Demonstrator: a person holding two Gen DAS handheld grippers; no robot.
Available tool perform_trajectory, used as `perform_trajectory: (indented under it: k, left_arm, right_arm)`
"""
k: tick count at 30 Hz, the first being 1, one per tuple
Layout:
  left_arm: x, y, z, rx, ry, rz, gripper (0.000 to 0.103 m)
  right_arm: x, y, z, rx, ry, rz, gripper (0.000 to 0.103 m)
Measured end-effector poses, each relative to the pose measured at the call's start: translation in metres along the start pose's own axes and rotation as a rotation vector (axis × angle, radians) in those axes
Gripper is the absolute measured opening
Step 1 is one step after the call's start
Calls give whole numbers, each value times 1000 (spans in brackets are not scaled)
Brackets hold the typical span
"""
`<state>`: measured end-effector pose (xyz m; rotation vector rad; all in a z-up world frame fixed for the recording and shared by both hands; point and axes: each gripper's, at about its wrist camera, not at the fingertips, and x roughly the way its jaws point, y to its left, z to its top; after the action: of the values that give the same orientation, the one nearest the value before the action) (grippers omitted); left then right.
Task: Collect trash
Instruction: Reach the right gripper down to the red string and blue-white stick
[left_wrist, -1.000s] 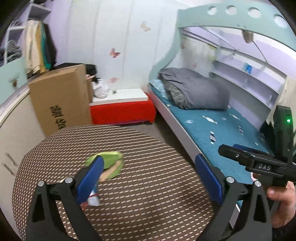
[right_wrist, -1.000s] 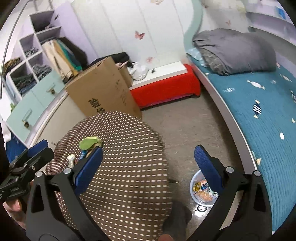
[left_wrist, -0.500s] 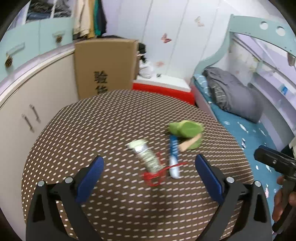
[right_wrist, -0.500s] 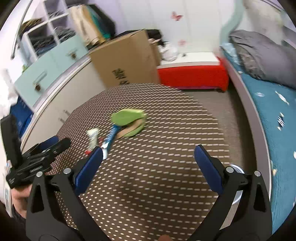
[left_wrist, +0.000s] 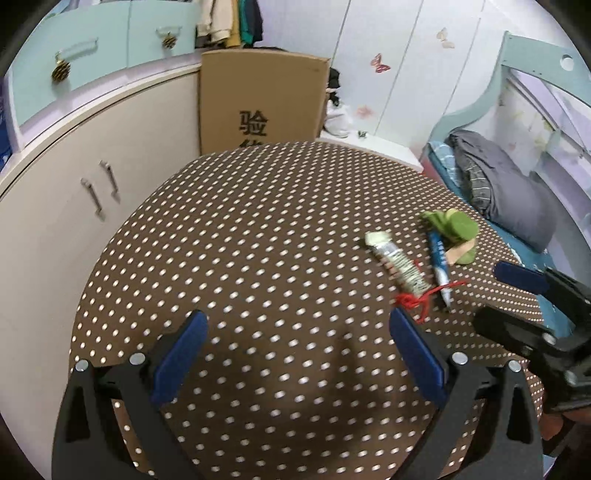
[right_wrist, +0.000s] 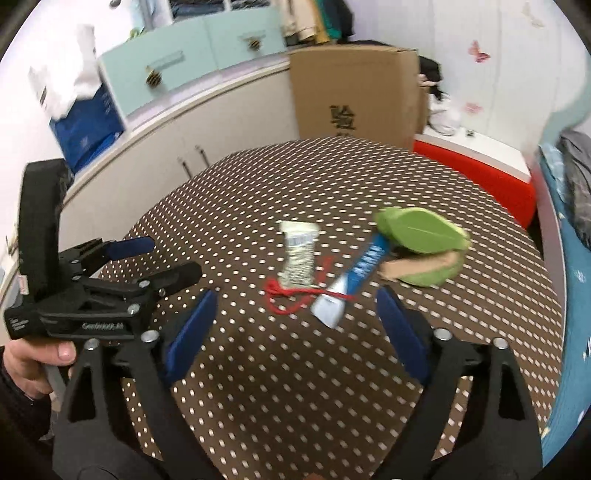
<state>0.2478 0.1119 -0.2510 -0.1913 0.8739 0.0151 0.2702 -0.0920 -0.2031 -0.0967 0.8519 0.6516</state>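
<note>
Both cameras now look down on the round brown table with white dots (right_wrist: 258, 206), where a second ago the bed and floor filled much of each view; the litter sits nearer and larger in both.

Trash location: four items lie clustered toward the table's far right. These are a crumpled white-and-green printed wrapper (right_wrist: 300, 254), a blue-and-white flattened tube-like packet (right_wrist: 354, 280), a tangled red string (right_wrist: 291, 293) lying against the wrapper and across the packet's near end, and a green leaf-shaped piece with a tan underside (right_wrist: 421, 247) touching the packet's far end.

Gripper state: the right gripper (right_wrist: 295, 325) is closing from a wide spread, with nothing between its blue pads; the string and packet lie just beyond its tips. The left gripper (left_wrist: 299, 350) stands spread and empty over bare tabletop, the cluster off to its right.

Step in hand: approach, nothing yet collected. Judged next move: lower the right gripper onto one item, most likely the string or packet, and pinch it alone.

Hazards: the items overlap, so lifting one may drag another. Both views are motion-blurred.

Surroundings: a brown cardboard box with printed black characters (left_wrist: 264, 99), cream cabinets (left_wrist: 74, 206), a red-and-white low bench (right_wrist: 480, 162) and a bed (left_wrist: 509, 192) ring the table. No bin is visible.
</note>
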Motion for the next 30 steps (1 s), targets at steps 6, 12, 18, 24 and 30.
perform_trajectory:
  k: [6, 12, 18, 24, 30]
  left_arm:
    - [8, 18, -5, -20, 19, 53, 96]
    - [16, 16, 0, -10, 23, 36, 96]
    - [23, 12, 9, -30, 18, 25, 96]
    - [26, 11, 11, -39, 23, 40, 96]
    - [33, -3, 18, -1, 22, 10, 96]
  right_arm:
    - [39, 13, 2, -9, 53, 10, 64]
    - [49, 10, -12, -12, 54, -57, 32]
    - [43, 4, -14, 8, 42, -24, 35]
    - [53, 16, -9, -32, 39, -48, 24]
    - [39, 2, -22, 0, 49, -27, 10]
